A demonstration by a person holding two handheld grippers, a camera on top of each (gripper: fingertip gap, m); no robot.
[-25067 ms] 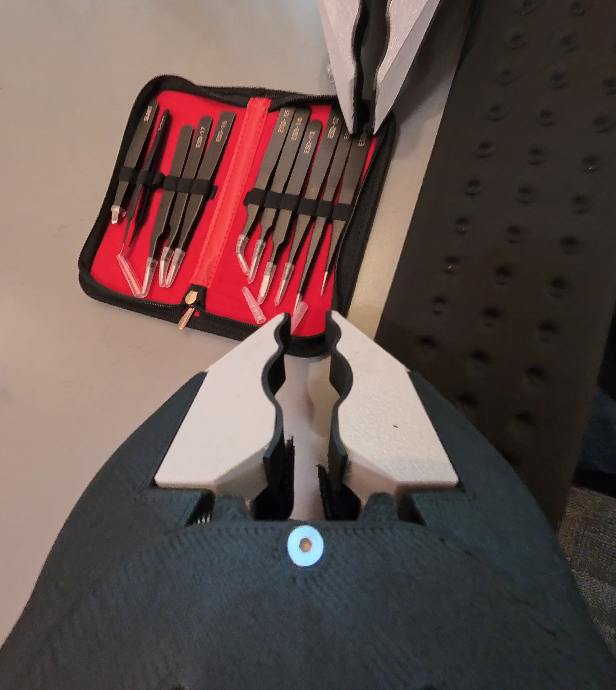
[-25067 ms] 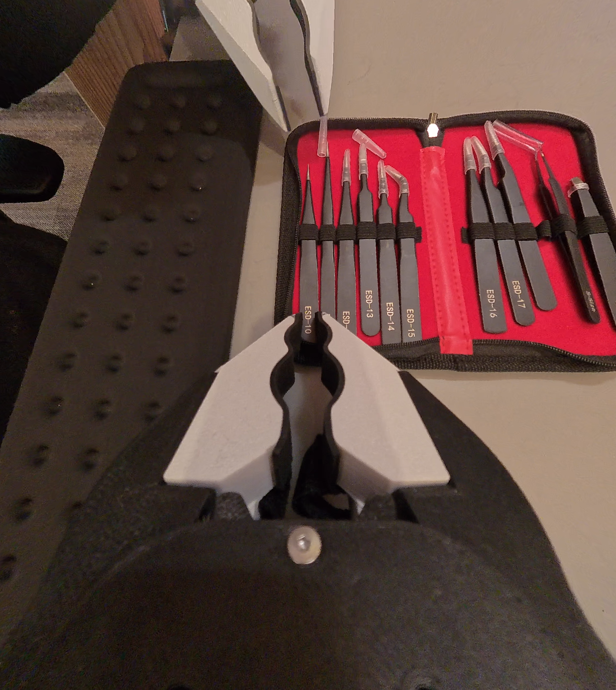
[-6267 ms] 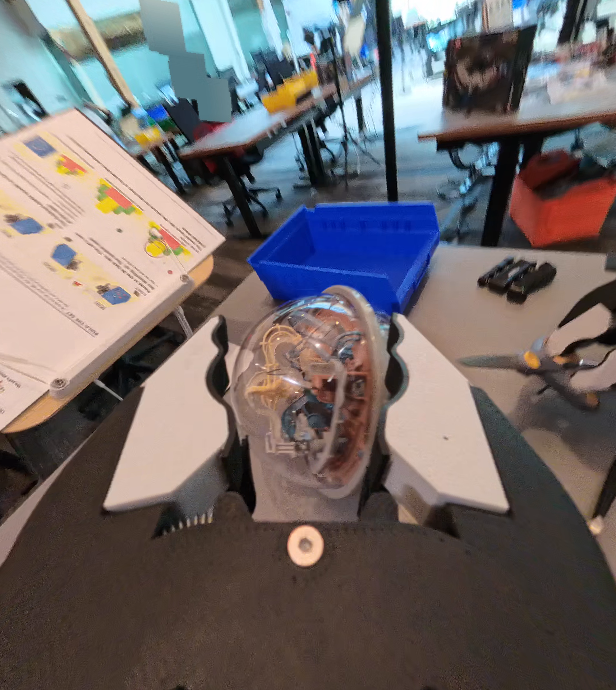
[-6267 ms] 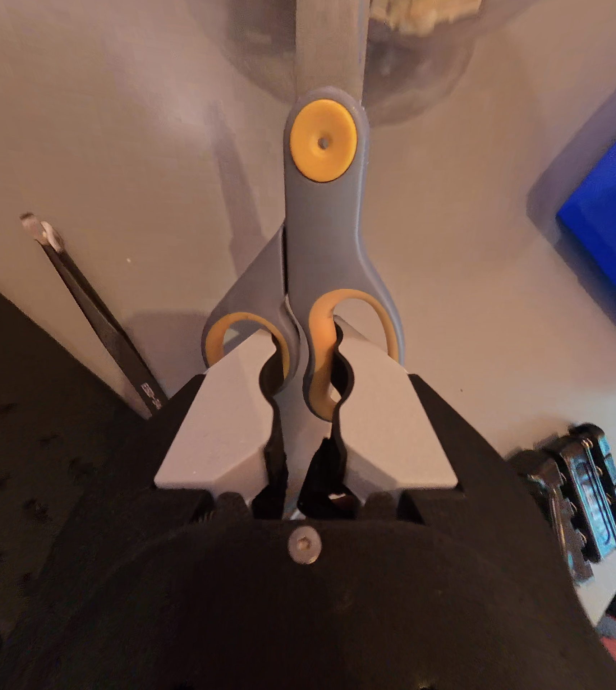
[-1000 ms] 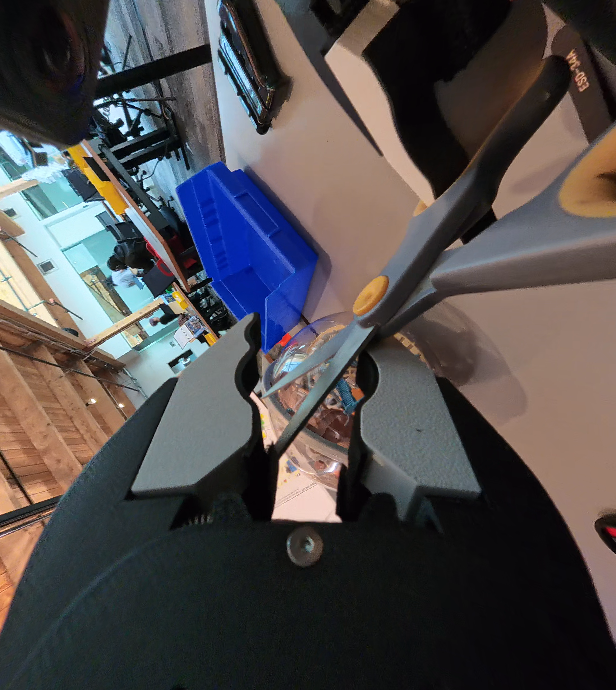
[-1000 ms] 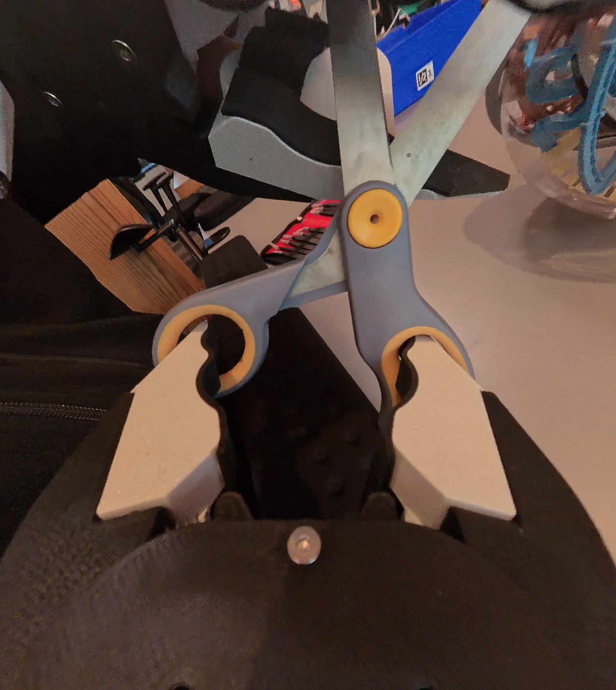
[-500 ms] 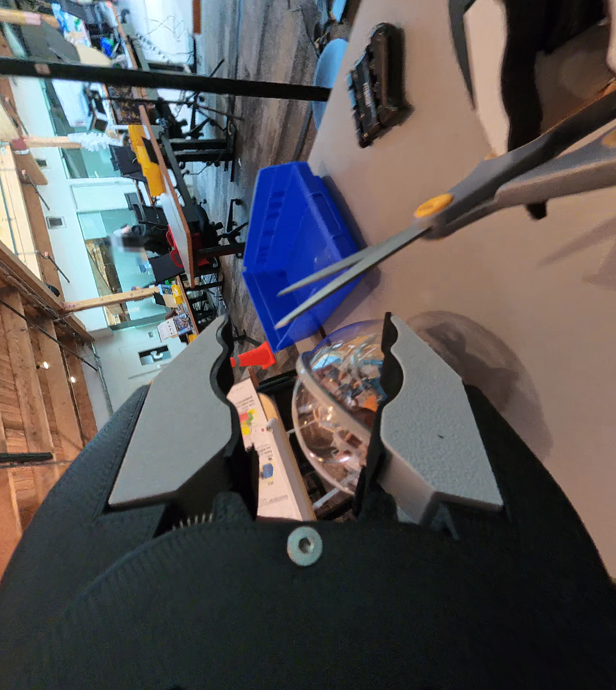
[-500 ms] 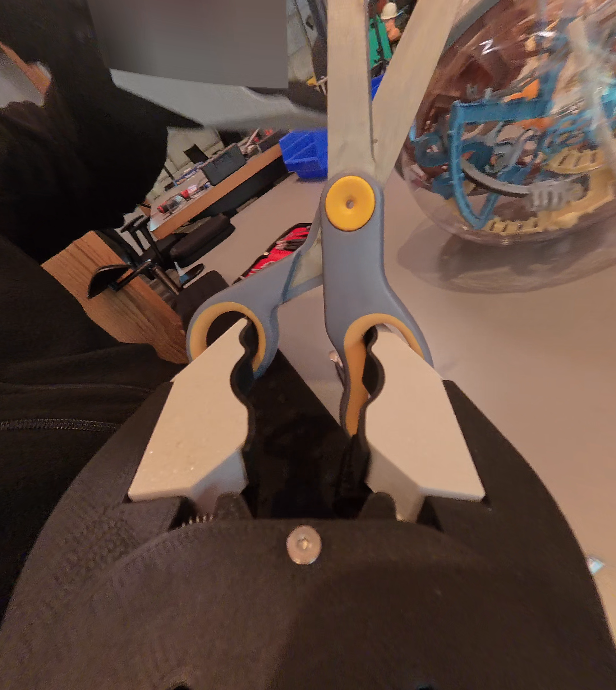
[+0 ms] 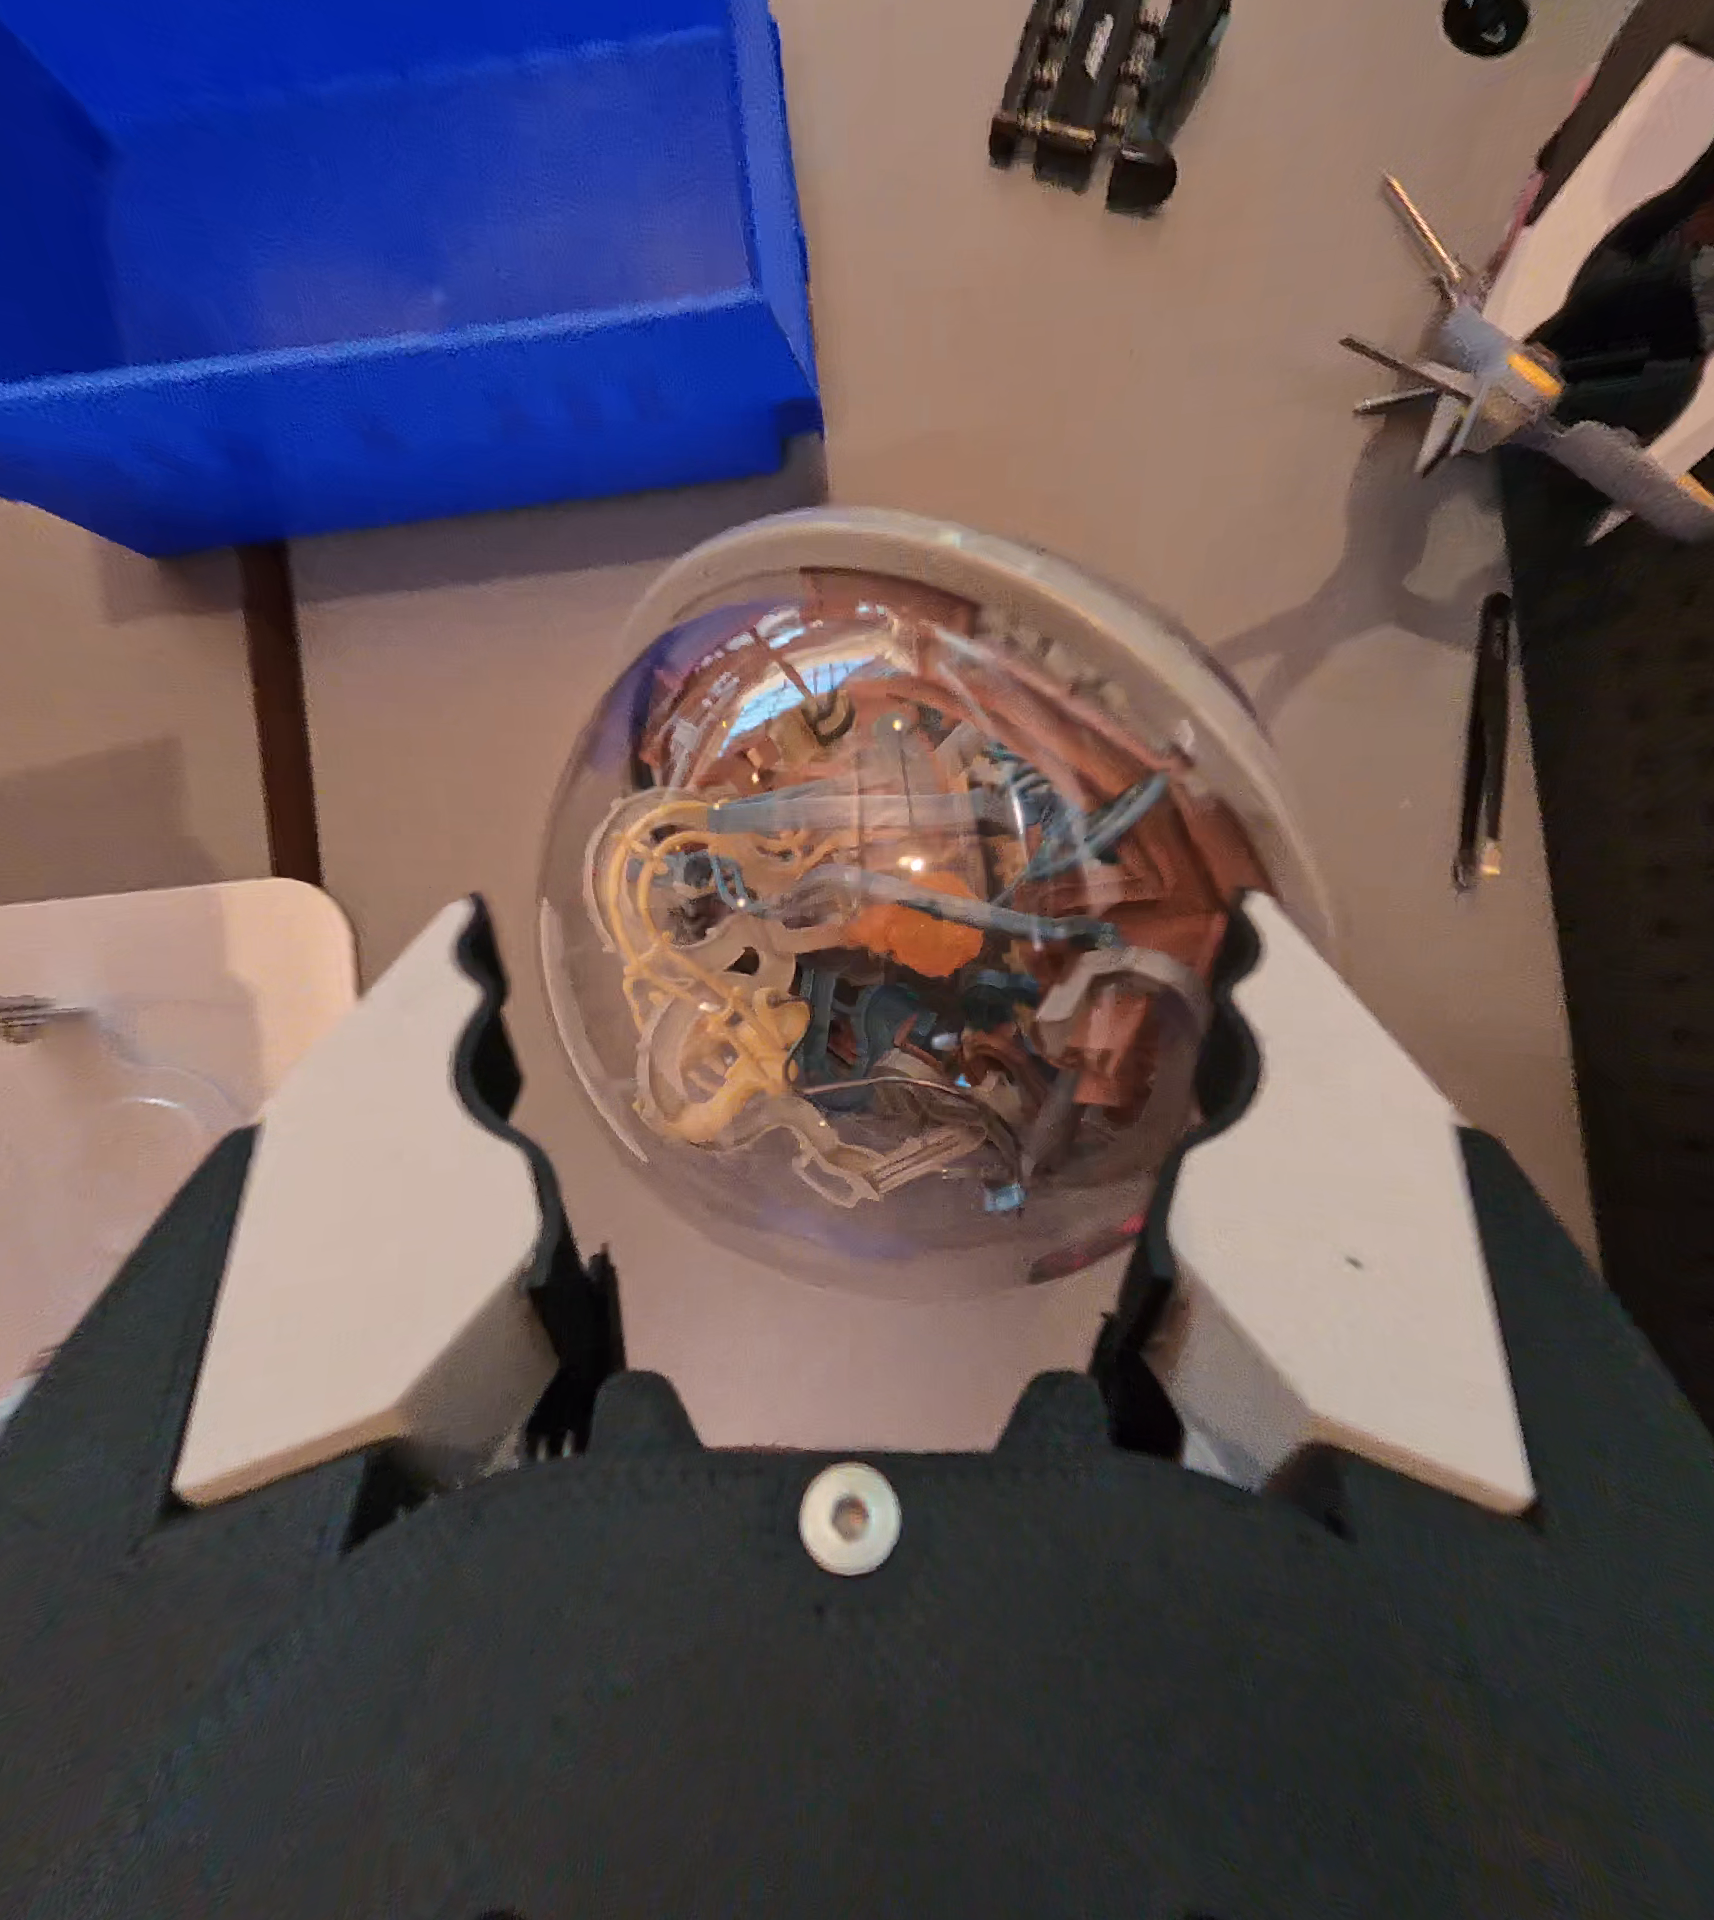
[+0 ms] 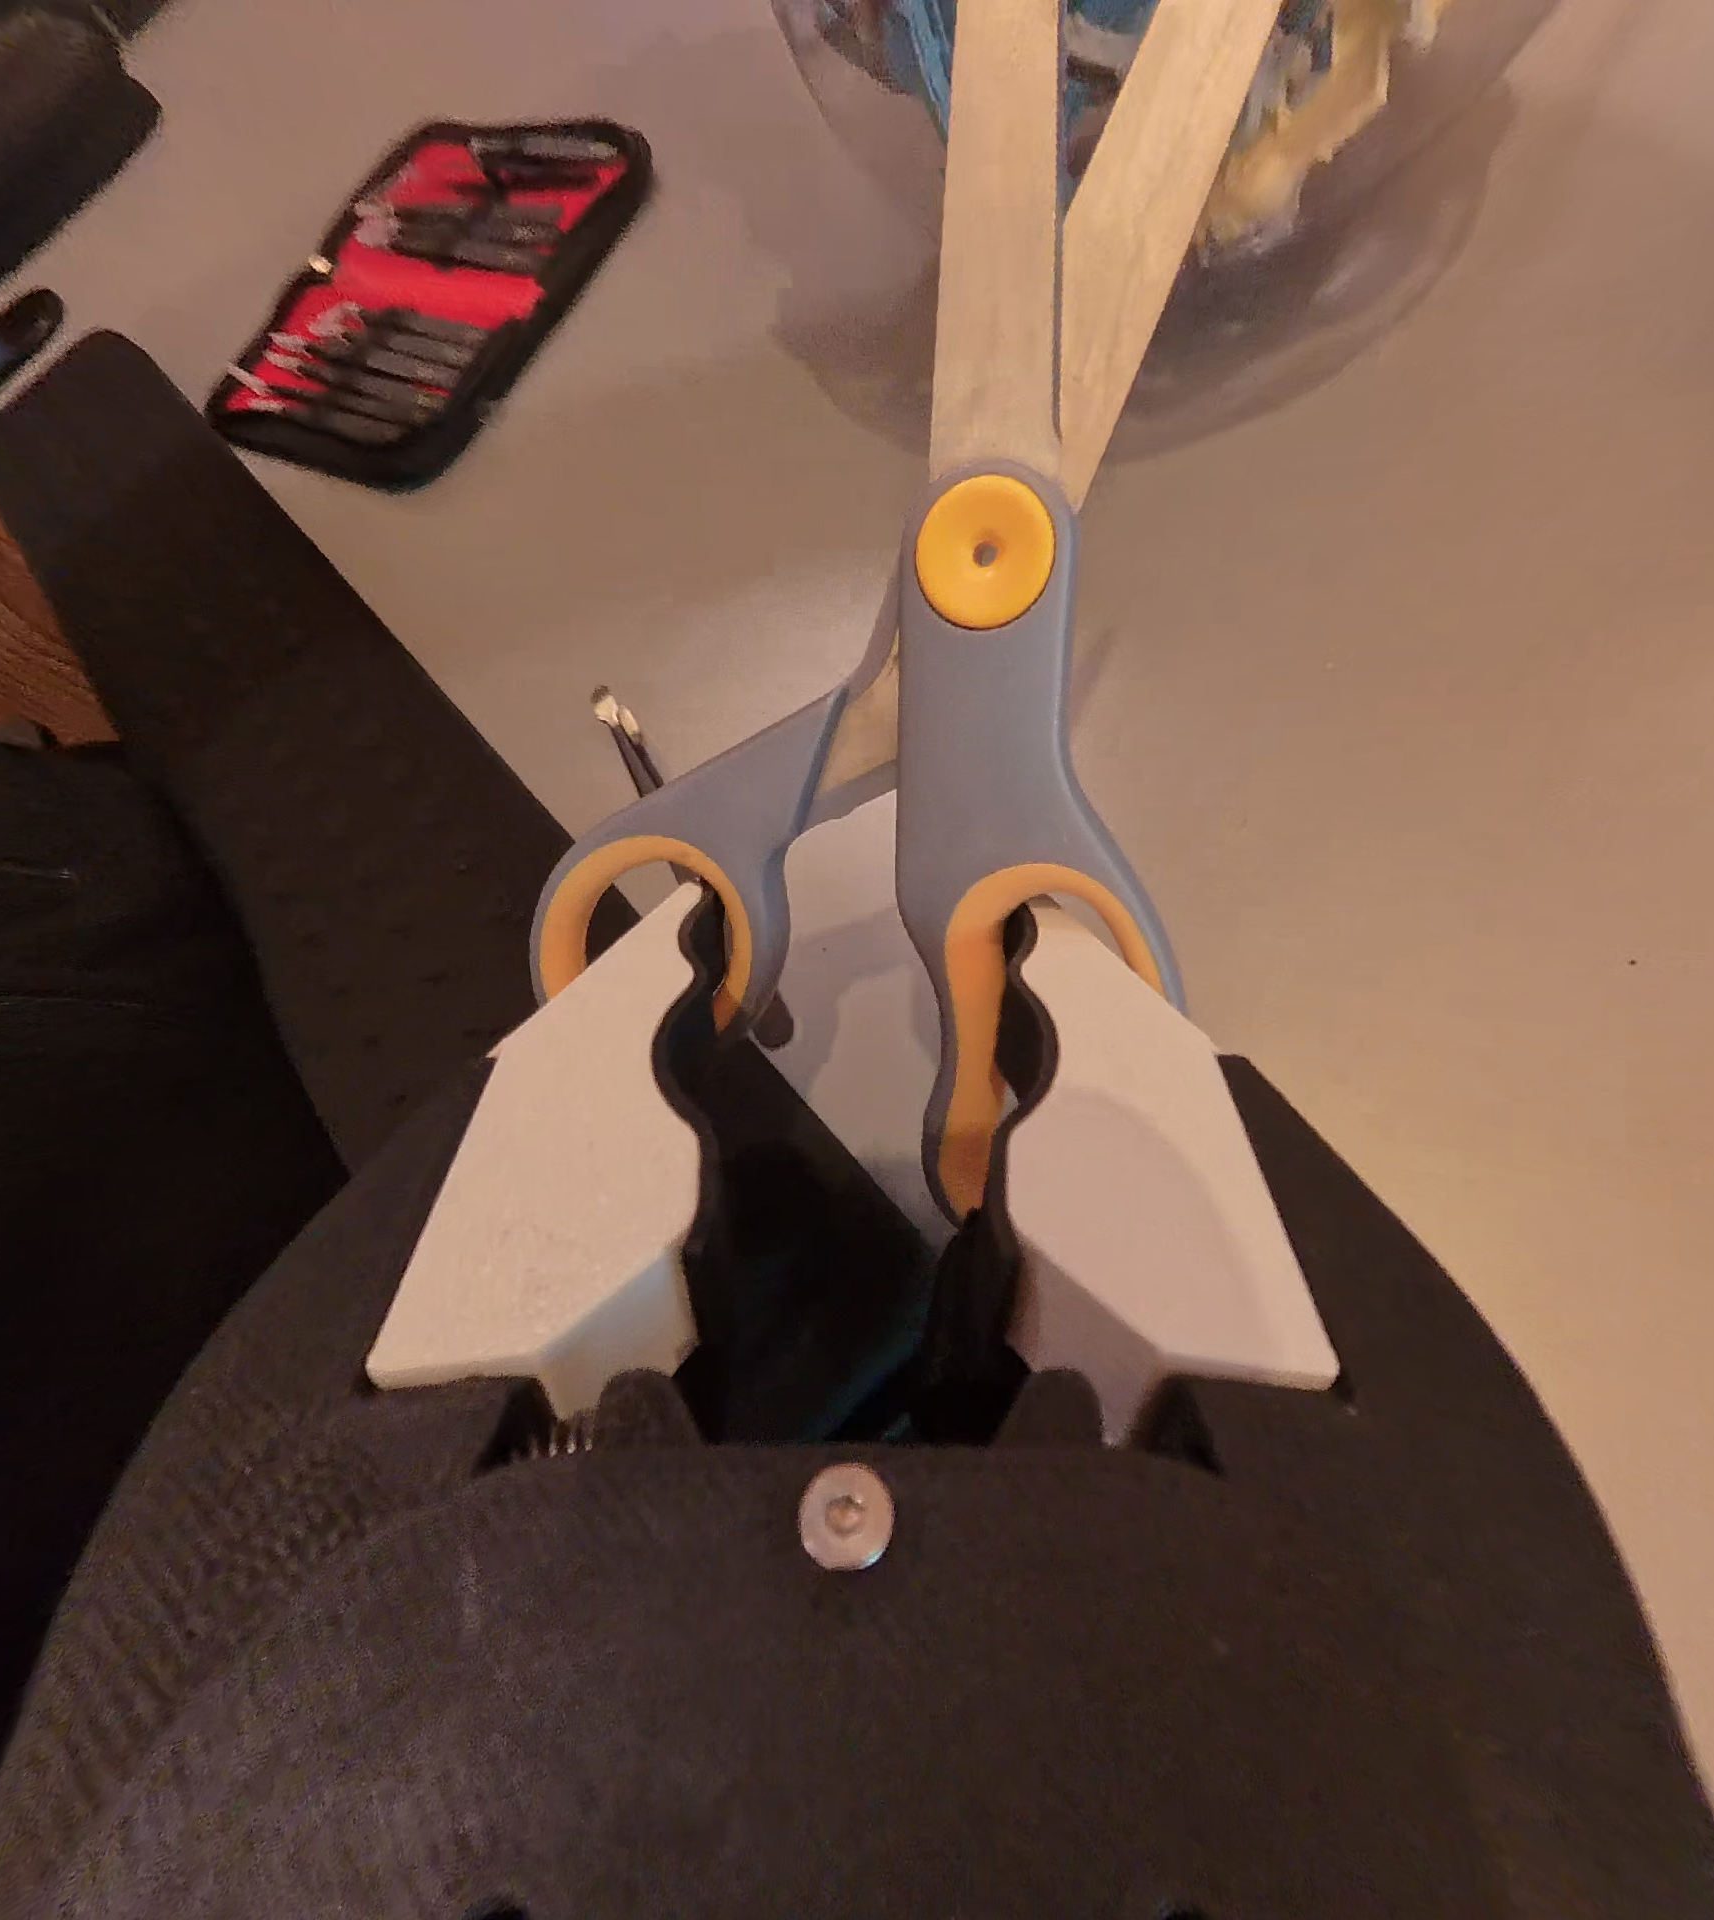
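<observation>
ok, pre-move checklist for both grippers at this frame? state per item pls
1. Left gripper open around the clear plastic maze ball: ok, fingers apart; the right finger looks to meet the ball, the left is clear of it.
2. Ball resting on the beige table: ok.
3. Right gripper carrying the grey-and-yellow scissors: ok, a finger through each handle loop.
4. Scissor blades closed: not ok, slightly parted.
5. Blade tips clear of the ball: cannot tell, tips run out of the right wrist view.
6. Blue plastic bin clear of the ball: ok, it sits apart behind it.
</observation>
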